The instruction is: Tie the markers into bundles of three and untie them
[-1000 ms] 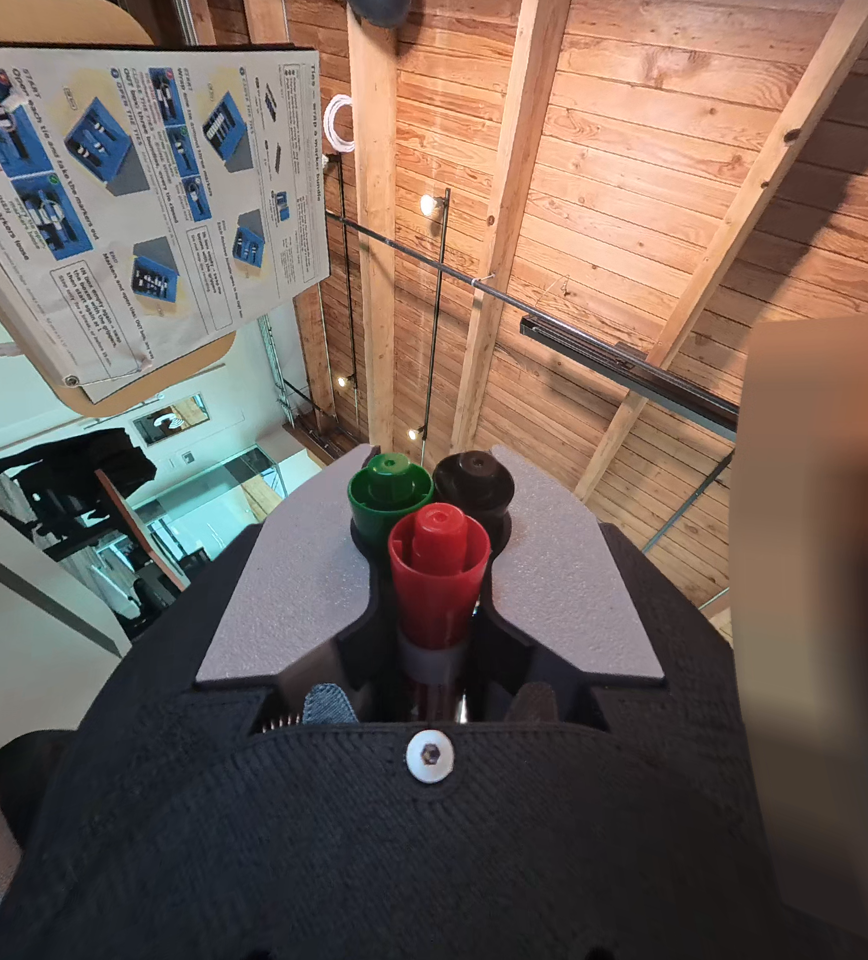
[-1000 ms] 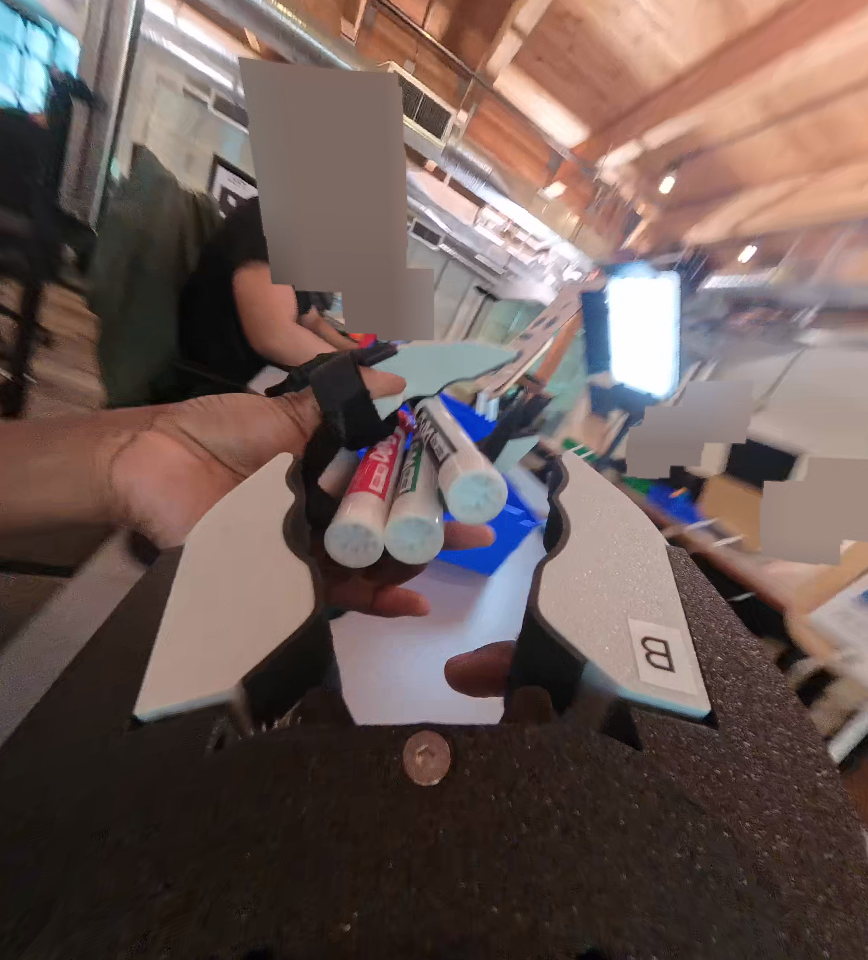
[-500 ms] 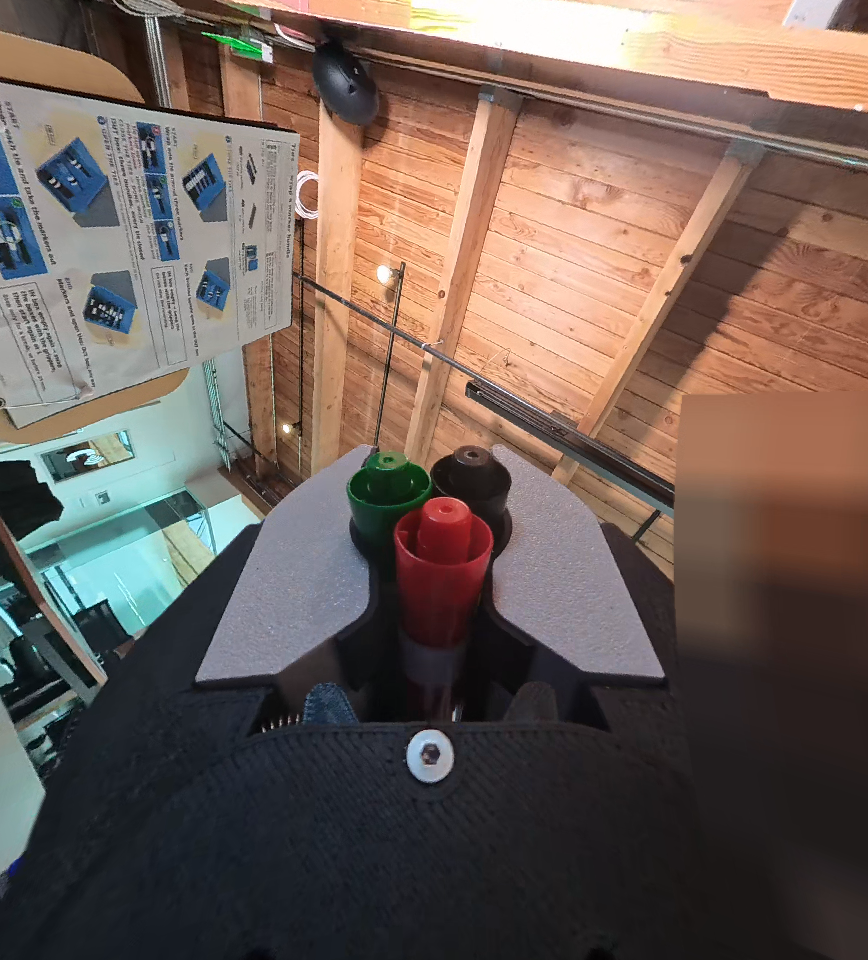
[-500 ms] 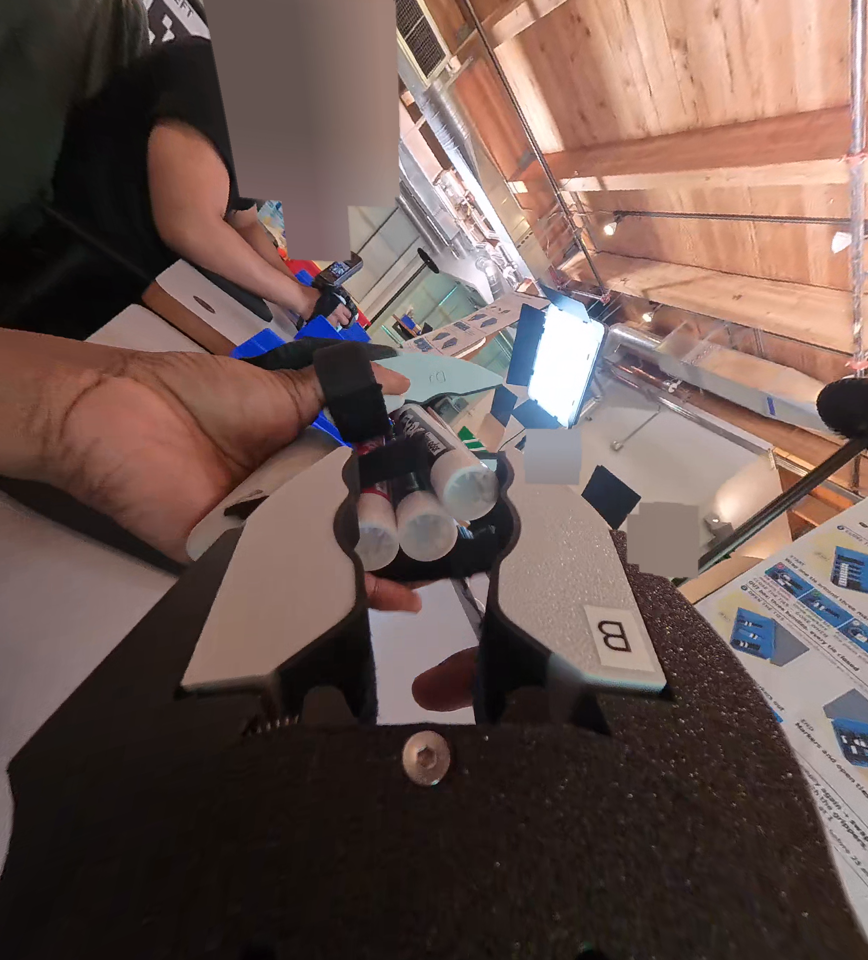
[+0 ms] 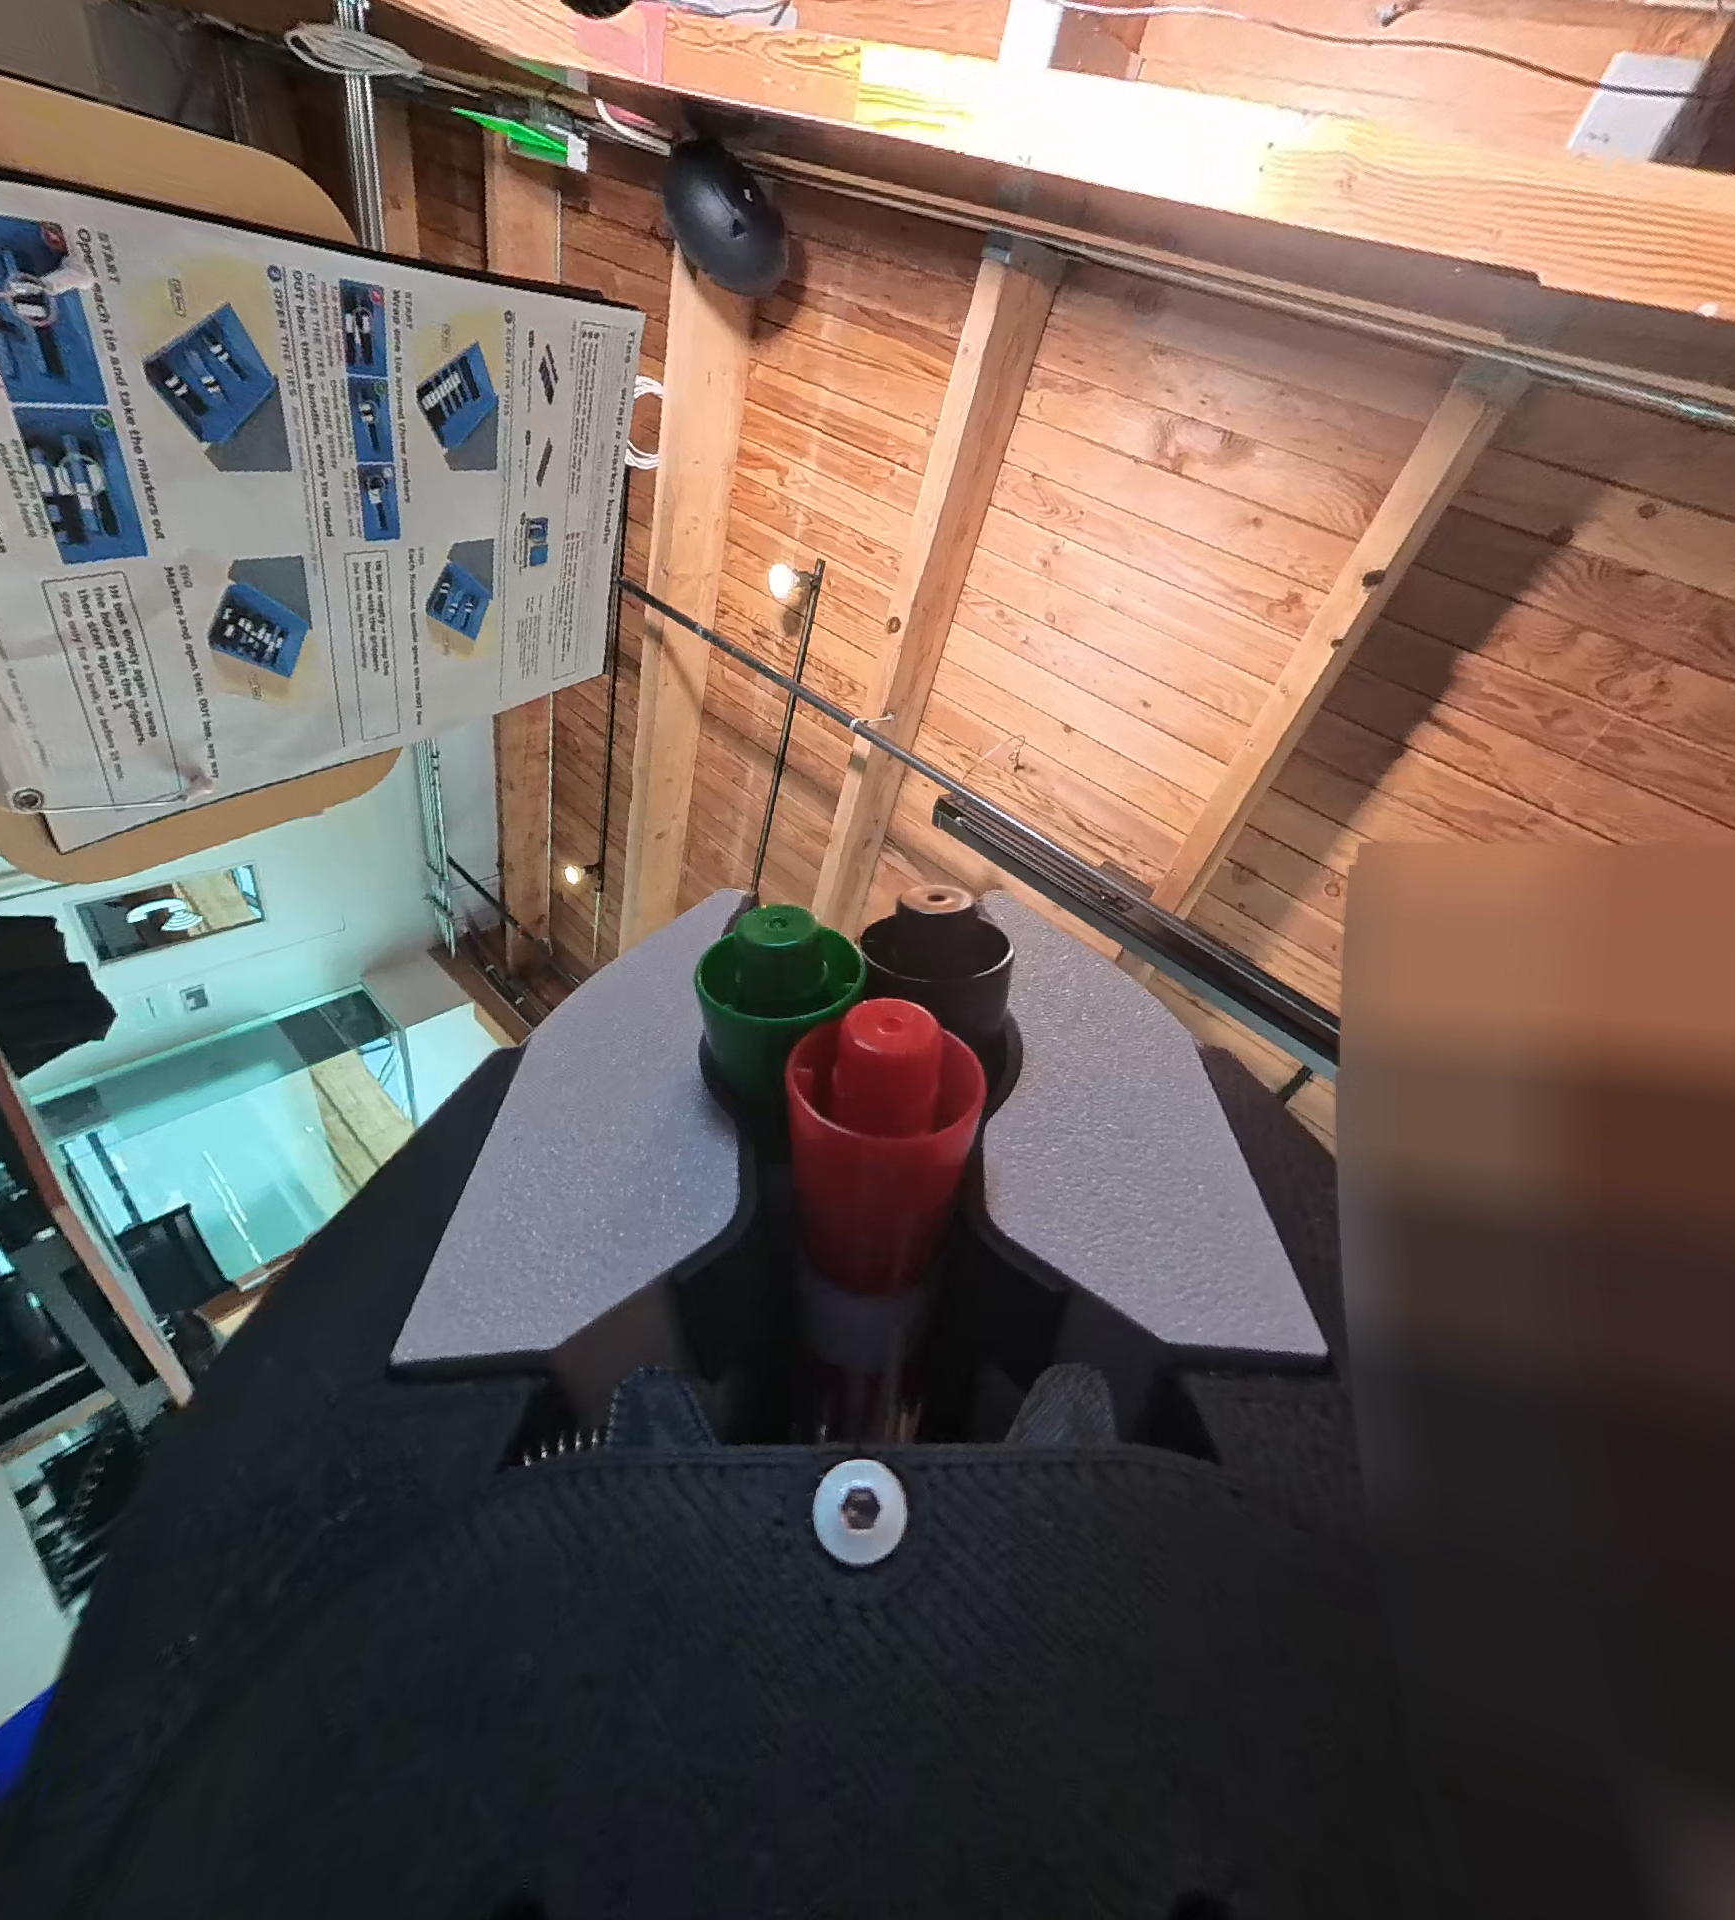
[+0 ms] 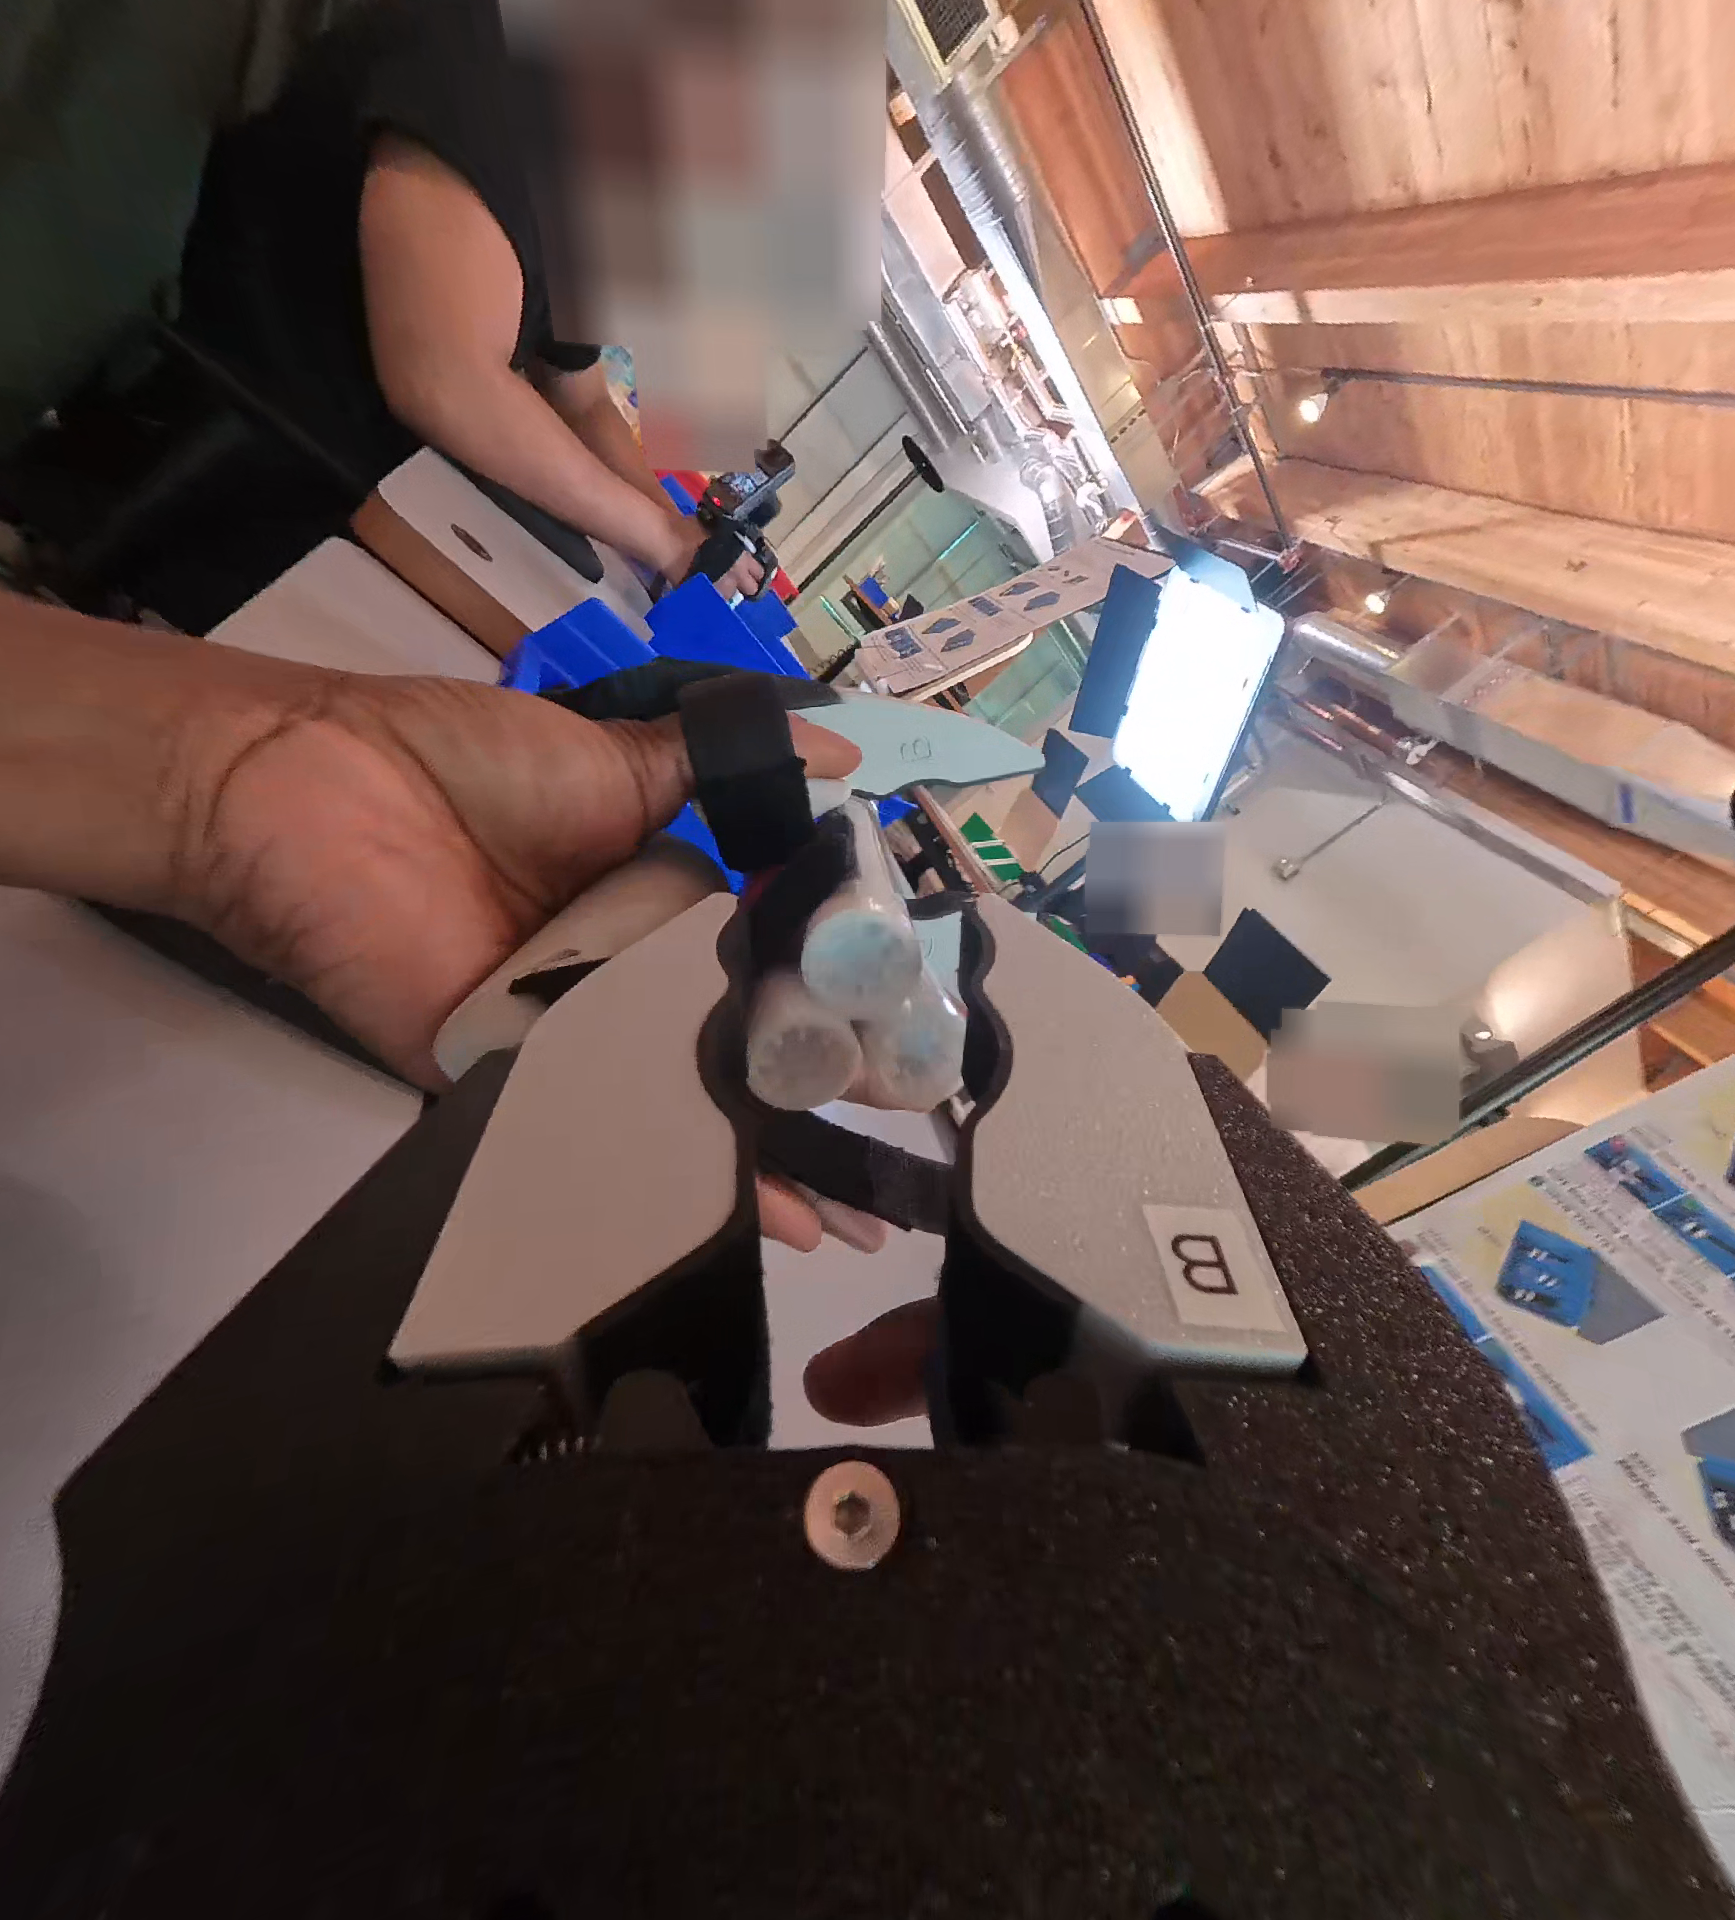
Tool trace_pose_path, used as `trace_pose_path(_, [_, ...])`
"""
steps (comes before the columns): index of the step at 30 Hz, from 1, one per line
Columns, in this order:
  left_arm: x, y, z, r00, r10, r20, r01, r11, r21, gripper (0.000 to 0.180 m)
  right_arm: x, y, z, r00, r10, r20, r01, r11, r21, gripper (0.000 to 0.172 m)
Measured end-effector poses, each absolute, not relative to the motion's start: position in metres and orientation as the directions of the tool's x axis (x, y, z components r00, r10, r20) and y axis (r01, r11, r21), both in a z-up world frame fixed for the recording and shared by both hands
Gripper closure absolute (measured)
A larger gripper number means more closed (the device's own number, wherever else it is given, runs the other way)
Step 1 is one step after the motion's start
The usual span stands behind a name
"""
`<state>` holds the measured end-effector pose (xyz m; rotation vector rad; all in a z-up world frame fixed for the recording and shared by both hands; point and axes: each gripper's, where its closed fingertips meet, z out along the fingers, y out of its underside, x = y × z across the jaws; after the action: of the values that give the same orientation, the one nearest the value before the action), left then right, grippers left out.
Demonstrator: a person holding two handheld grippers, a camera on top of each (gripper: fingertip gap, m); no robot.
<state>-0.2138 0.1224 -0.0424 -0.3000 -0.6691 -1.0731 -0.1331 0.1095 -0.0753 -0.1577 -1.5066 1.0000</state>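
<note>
So the three markers [image 5: 878, 1049] are pinned at both ends right now, up off the table [image 6: 115, 1039]. The left hand-held gripper [image 5: 858, 1023] is clamped on the cap end (green, black, red), and the right hand-held gripper [image 6: 847, 1023] is clenched around the white butt ends, with the black strap [image 6: 858, 1179] trailing below them. My take for a good wrap: keep the trio stacked as a tight triangle, don't twist one end against the other, and only let one end go once the strap is snug, or they'll splay.
</note>
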Motion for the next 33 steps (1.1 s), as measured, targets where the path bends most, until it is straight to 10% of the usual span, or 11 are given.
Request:
trace_pose_path(10, [-0.221,0.116,-0.043,0.282,-0.737,0.614,0.88,0.453,0.14,0.143,-0.135,0.137,-0.089,-0.448,0.892,0.057,-0.244,-0.061,-0.968,0.072])
trace_pose_path(33, [-0.203,0.125,-0.033,0.512,-0.602,0.613,0.822,0.549,-0.148,0.143,-0.168,0.127,-0.119,-0.455,0.868,-0.2,0.102,-0.172,-0.98,0.074])
